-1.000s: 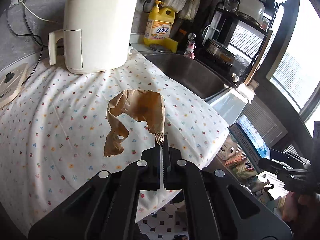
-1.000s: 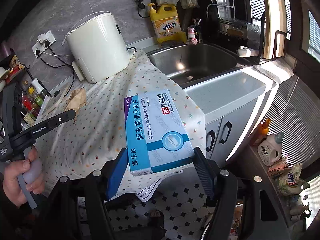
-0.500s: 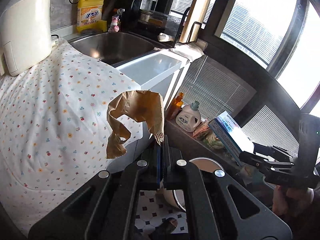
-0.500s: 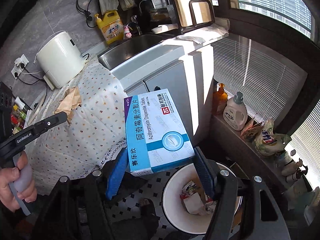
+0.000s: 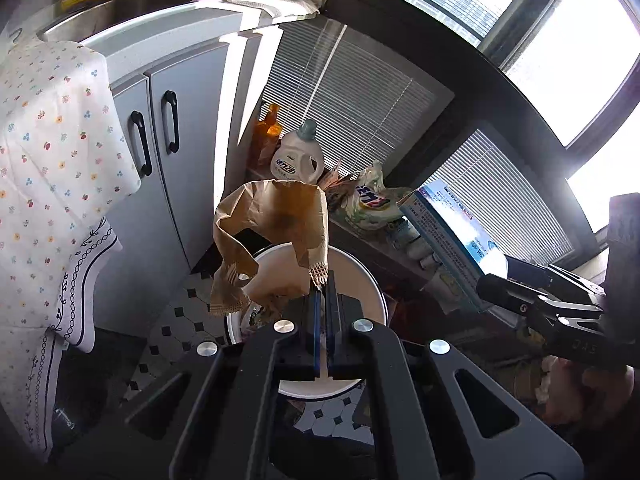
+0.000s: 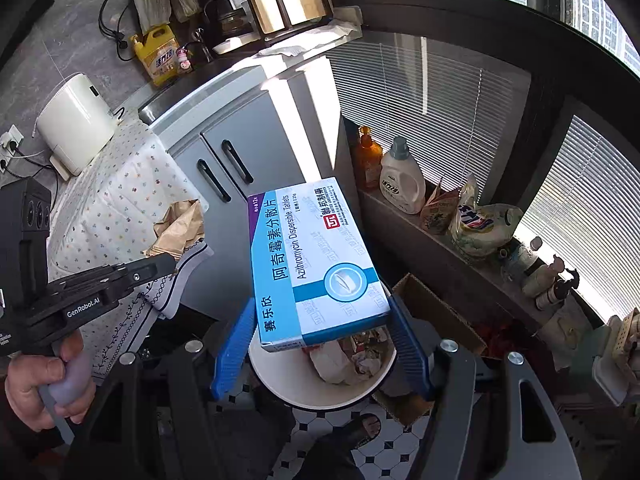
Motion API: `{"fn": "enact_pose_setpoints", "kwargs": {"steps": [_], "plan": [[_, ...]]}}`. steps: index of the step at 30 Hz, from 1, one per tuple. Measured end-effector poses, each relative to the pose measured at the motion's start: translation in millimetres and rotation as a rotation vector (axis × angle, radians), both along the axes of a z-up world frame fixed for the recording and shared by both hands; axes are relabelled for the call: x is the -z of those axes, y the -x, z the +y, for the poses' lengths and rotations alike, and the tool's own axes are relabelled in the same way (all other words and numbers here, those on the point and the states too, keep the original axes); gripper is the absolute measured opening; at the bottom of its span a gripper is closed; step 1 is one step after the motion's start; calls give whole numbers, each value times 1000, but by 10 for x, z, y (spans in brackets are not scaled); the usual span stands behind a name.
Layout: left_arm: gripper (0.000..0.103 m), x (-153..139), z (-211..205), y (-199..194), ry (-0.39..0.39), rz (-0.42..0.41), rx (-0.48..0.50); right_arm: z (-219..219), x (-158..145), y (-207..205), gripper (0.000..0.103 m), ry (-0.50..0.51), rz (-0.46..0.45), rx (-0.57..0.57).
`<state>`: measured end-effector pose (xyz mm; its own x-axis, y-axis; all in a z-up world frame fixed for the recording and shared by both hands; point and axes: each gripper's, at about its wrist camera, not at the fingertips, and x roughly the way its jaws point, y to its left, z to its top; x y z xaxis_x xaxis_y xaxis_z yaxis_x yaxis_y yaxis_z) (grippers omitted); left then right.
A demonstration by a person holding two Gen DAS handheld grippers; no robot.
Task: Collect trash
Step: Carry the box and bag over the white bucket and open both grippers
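Two grippers hang over a white trash bin standing on the black-and-white tiled floor, each with a piece of rubbish. The left gripper has its jaws pressed together on the serrated edge of a crumpled, grease-stained brown paper bag, which stands up from the fingertips above the bin's rim. The right gripper has its blue-padded fingers spread wide, clamping the sides of a blue-and-white Azithromycin tablet box held flat directly above the bin's opening; crumpled paper waste already lies inside. Beside the bin sit grey cabinet doors and a floral cloth draped off the counter. On the window ledge stand a white detergent bottle and an orange bottle.
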<state>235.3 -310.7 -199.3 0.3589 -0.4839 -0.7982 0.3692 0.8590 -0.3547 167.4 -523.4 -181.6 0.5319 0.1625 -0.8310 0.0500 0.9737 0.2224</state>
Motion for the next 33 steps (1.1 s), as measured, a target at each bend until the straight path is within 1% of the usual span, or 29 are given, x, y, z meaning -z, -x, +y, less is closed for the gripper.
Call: {"fn": "enact_pose_setpoints", "kwargs": {"steps": [4, 6, 9, 10, 11, 12, 13, 14, 18, 20, 23, 26, 27, 29, 30, 31, 33], "plan": [[3, 282, -261, 57, 20, 75, 59, -144, 73, 134, 65, 18, 26, 22], [3, 400, -376, 67, 16, 107, 86, -198, 101, 185, 65, 22, 36, 33], [7, 530, -483, 72, 24, 149, 108, -258, 125, 236, 65, 25, 45, 47], [11, 555, -511, 75, 20, 154, 113, -272, 134, 250, 65, 25, 50, 52], [19, 571, -523, 79, 14, 156, 114, -276, 146, 247, 65, 26, 55, 54], [23, 574, -520, 81, 17, 157, 113, -279, 158, 249, 65, 26, 59, 53], [33, 570, -497, 79, 23, 156, 106, -275, 170, 246, 65, 27, 62, 51], [39, 556, -467, 77, 22, 150, 96, -275, 181, 245, 65, 27, 65, 49], [49, 464, -290, 24, 5, 126, 43, -241, 231, 189, 65, 13, 70, 39], [59, 385, -160, 0, -4, 107, 8, -203, 249, 142, 65, 3, 69, 29], [68, 258, 60, -16, -22, 72, -45, -105, 261, 46, 65, -11, 59, 0], [73, 142, 288, -2, -38, 50, -111, 5, 300, -55, 66, -27, 50, -33], [73, 111, 369, 1, -44, 44, -132, 46, 329, -86, 68, -36, 50, -51], [74, 48, 513, 29, -64, 33, -174, 131, 422, -159, 77, -49, 86, -80], [74, 22, 593, 50, -75, 30, -198, 152, 462, -181, 85, -46, 101, -76], [74, -7, 670, 75, -83, 26, -220, 160, 487, -190, 89, -43, 104, -65], [75, -62, 821, 134, -108, 18, -263, 157, 534, -200, 90, -59, 107, -60]]}}
